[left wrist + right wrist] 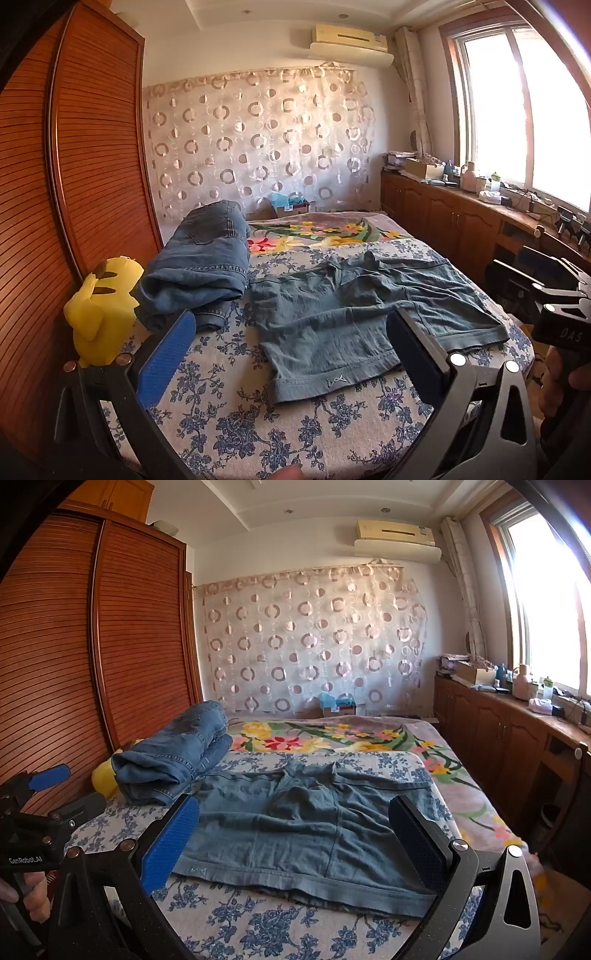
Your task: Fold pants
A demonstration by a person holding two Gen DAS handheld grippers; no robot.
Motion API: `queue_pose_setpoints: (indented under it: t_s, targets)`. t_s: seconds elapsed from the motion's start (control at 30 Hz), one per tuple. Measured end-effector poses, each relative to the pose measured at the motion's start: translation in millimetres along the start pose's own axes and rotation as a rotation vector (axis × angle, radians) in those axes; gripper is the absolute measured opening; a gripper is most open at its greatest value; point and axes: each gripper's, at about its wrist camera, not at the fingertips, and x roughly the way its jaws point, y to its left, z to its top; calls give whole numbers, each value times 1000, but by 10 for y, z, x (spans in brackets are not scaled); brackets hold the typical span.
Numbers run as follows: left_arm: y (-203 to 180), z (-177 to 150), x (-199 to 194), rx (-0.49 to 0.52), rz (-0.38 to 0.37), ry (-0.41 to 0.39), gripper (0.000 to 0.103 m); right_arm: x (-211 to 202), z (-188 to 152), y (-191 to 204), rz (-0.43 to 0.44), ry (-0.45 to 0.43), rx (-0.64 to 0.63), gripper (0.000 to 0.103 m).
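Observation:
A pair of grey-blue shorts [354, 317] lies spread flat on the blue-flowered sheet of the bed, leg hems toward me; it also shows in the right wrist view [314, 830]. My left gripper [291, 354] is open and empty, held above the near hem. My right gripper [295, 834] is open and empty, held above the shorts' near edge. The right gripper's body shows at the right edge of the left wrist view [557, 306], and the left gripper shows at the left of the right wrist view [55, 794].
A folded pile of blue jeans [207, 262] lies at the bed's left, beside a yellow plush toy [103, 310]. A slatted wooden wardrobe [74, 166] stands left. Low wooden cabinets [443, 218] with clutter run under the window on the right. A flowered blanket [325, 229] covers the far bed.

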Motion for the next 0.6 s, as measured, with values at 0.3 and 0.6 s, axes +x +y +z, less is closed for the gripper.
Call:
queue_pose_setpoints:
  t_s: [0.3,0.6]
  targets:
    - [-6,-2,1,12,4,-13,103,-4,-9,3,1,-2,0,102]
    - [-8,-1,-5,12,5,-19,103,-8,-6,13,-1,-4,-3,102]
